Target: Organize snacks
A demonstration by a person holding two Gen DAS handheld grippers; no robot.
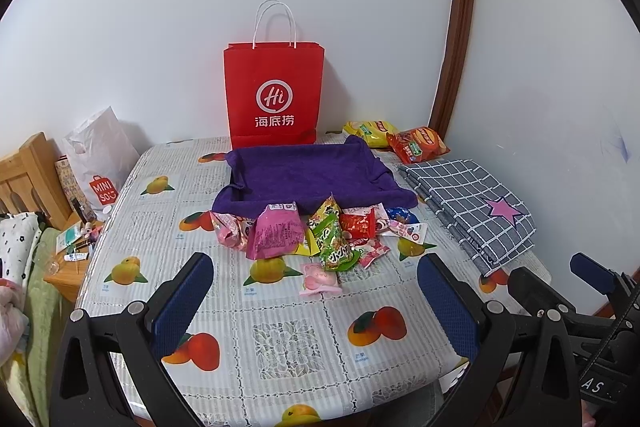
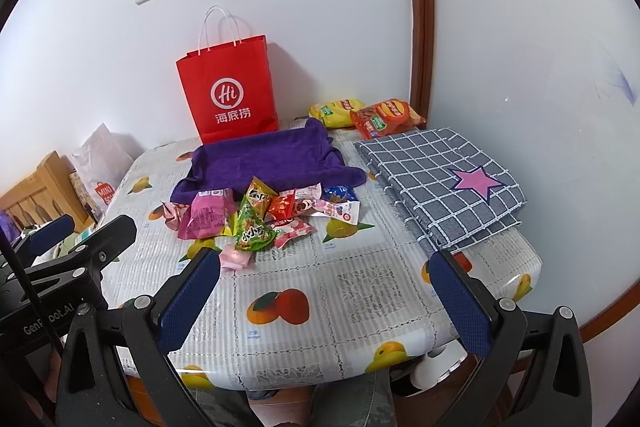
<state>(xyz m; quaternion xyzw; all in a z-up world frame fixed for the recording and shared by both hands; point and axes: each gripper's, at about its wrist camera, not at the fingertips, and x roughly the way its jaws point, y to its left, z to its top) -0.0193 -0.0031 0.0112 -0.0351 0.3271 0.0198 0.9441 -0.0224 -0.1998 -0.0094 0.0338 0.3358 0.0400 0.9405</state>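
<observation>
A heap of small snack packets [image 1: 320,235] [image 2: 260,217] lies mid-table: pink, green, red, yellow and blue wrappers, with one pale pink packet [image 1: 320,279] [image 2: 236,257] nearest me. Behind the heap sits a purple cloth tray [image 1: 308,175] [image 2: 264,159] with nothing in it. Two chip bags, yellow [image 1: 368,133] [image 2: 334,111] and red [image 1: 418,143] [image 2: 384,117], rest at the back right. My left gripper [image 1: 316,291] and right gripper [image 2: 336,287] hover above the table's near part, jaws spread wide, nothing between them. The right gripper [image 1: 568,287] also shows at the left wrist view's right edge.
A red paper bag [image 1: 274,95] [image 2: 230,95] stands against the wall behind the tray. A folded grey checked cloth with a pink star [image 1: 472,203] [image 2: 444,183] lies at the right. The fruit-print tablecloth [image 1: 288,343] [image 2: 340,291] covers the table. A white shopping bag [image 1: 100,163] and wooden furniture stand left.
</observation>
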